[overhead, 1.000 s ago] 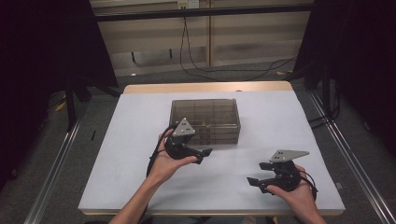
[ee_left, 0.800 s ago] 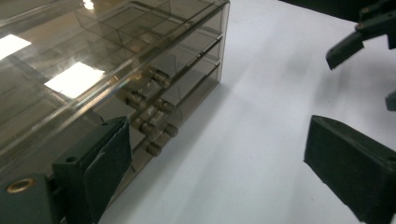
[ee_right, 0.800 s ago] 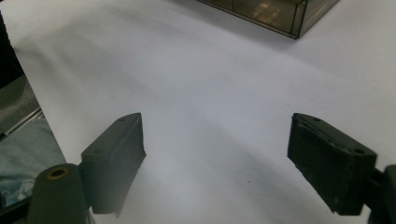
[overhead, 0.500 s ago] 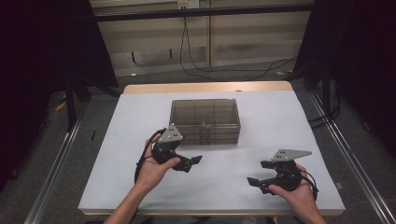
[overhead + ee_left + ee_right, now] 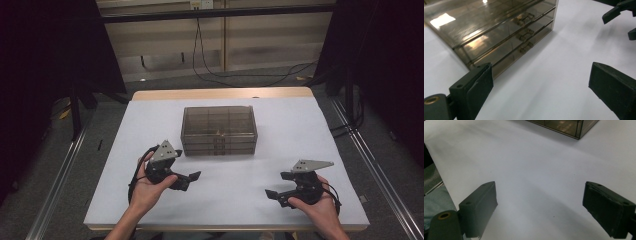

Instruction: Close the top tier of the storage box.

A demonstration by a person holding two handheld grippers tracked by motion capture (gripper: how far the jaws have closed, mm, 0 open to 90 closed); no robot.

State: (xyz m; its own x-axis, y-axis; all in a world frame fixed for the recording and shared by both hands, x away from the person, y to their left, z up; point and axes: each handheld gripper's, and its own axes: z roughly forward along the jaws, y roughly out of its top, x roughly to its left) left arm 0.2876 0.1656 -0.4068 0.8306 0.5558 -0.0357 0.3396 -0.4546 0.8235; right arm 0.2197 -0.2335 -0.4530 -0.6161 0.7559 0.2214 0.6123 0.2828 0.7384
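1. Drawers first: a smoked, see-through three-drawer box (image 5: 219, 131) stands at the middle of the white bench (image 5: 280, 125), its long side running across the bench and its three small handles (image 5: 525, 33) stacked one above another on the front that faces the person.
2. Left hand-held gripper (image 5: 191, 178) lies just in front of the box's left front corner, jaws spread wide with nothing between them, pointing across the bench rather than at the drawers.
3. Right hand-held gripper (image 5: 274, 195) sits well apart near the bench's front right; its jaws have just been opening and are also empty.
4. Judgement: the left one is plainly nearer; it would need to turn toward the handles, which lie ahead and to its right.
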